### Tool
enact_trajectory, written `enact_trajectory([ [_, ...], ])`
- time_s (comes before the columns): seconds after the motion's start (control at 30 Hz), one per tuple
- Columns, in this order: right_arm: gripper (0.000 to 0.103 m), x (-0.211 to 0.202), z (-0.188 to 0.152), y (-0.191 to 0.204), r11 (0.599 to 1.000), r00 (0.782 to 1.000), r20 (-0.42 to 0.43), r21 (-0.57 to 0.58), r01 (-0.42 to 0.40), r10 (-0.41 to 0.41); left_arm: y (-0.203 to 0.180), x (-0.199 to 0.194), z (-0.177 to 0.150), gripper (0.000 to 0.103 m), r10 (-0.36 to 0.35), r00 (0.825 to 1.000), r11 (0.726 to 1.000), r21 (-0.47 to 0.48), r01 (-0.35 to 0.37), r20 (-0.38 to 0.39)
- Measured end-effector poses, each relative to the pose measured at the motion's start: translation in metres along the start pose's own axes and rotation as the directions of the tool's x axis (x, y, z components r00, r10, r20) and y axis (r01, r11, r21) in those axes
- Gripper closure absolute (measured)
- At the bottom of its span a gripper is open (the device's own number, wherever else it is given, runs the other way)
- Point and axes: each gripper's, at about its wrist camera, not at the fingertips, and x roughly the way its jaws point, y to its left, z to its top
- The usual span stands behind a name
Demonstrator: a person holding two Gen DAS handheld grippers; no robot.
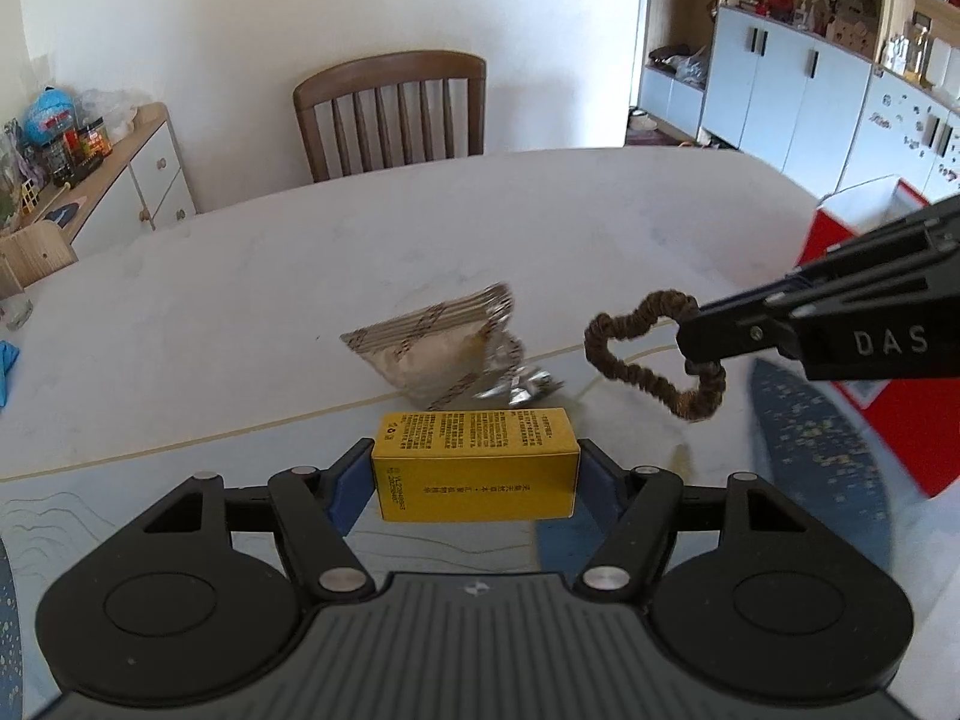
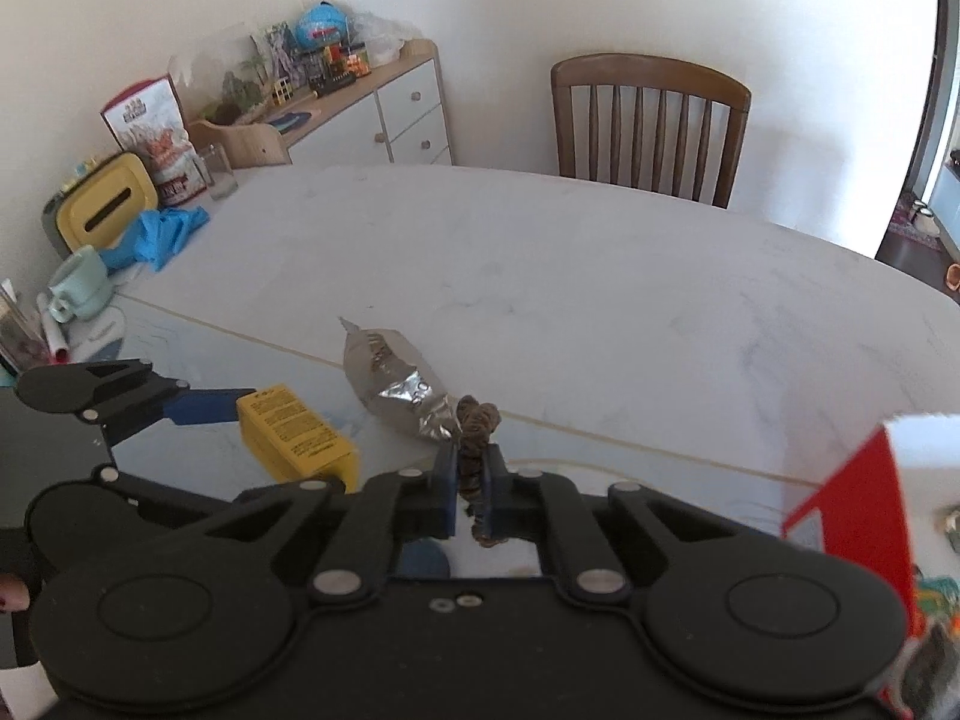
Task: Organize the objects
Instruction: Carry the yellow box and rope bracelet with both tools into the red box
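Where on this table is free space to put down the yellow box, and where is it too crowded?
The white table is bare between the foil packet and the wooden chair. It is crowded at the far-left end, around the mug, blue gloves and glass, and near the red box.

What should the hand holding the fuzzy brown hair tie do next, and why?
Probably carry it a little to the right, over the red box. The right gripper is shut on the brown hair tie, holding it above the table, and the red box stands just beside it.
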Motion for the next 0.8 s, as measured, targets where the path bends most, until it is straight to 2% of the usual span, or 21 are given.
enact_trajectory([
  [0.3,0.096,-0.058,-0.014,-0.014,0.999,0.999,0.045,0.028,-0.019,0.018,-0.033,-0.039,0.016,0.033,-0.052,0.998,0.998,0.039,0.050,0.043],
  [0.53,0.097,-0.103,-0.023,-0.030,1.000,0.995,0.102,0.026,0.007,-0.009,-0.073,-0.063,0.031,0.033,-0.089,0.992,0.994,0.073,0.082,0.091],
  [0.8,0.096,-0.139,-0.036,-0.066,0.998,0.988,0.148,0.048,0.037,-0.043,-0.123,-0.075,0.050,0.033,-0.123,0.984,0.987,0.122,0.107,0.128],
])
